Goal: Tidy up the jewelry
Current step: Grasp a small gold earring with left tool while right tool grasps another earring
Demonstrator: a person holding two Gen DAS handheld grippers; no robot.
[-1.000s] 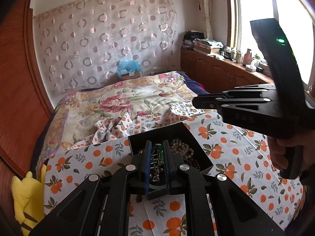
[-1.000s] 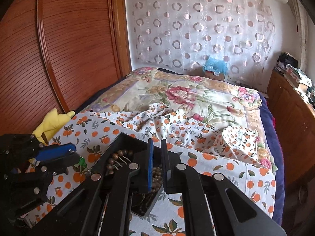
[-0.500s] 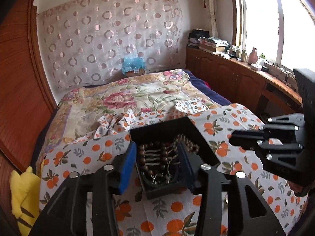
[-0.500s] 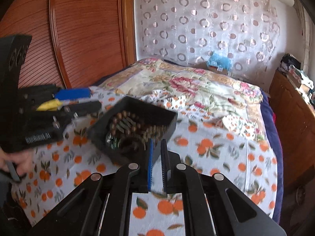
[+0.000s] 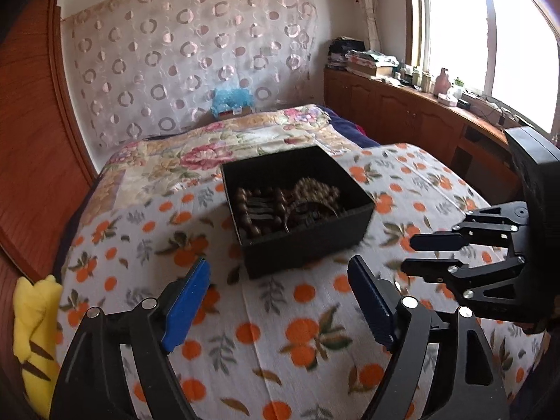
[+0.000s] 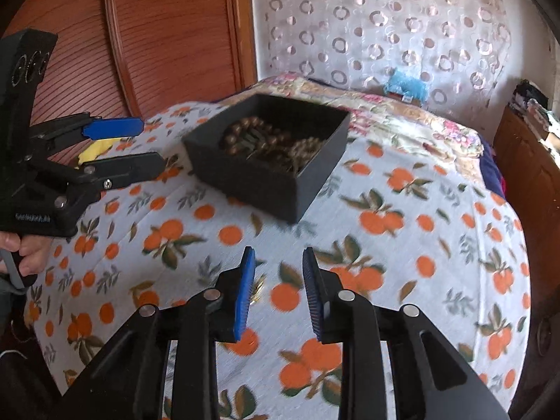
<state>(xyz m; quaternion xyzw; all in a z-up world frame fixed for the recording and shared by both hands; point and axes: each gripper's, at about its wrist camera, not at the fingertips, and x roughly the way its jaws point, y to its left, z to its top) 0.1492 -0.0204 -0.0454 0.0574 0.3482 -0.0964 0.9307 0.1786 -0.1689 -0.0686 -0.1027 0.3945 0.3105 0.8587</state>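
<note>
A black open box [image 5: 297, 206] holds brown bead bracelets [image 5: 266, 206] and lighter bead strings [image 5: 316, 189]. It sits on the orange-print cloth [image 5: 280, 332] on the bed. My left gripper [image 5: 280, 276] is open and empty, drawn back in front of the box. My right gripper [image 6: 278, 262] is open and empty, also back from the box [image 6: 269, 154]. A small gold piece [image 6: 258, 288] lies on the cloth by the right gripper's left finger. The right gripper also shows in the left wrist view [image 5: 420, 252], and the left gripper in the right wrist view [image 6: 150, 147].
A yellow plush toy [image 5: 35, 329] lies at the bed's left edge. A wooden wardrobe door [image 6: 168, 35] stands left of the bed. A wooden cabinet [image 5: 413, 112] with clutter runs under the window. A flowered quilt [image 5: 210, 154] covers the far bed.
My left gripper opened, let the jewelry go into the box and drew back. My right gripper opened from shut and also pulled back from the box.
</note>
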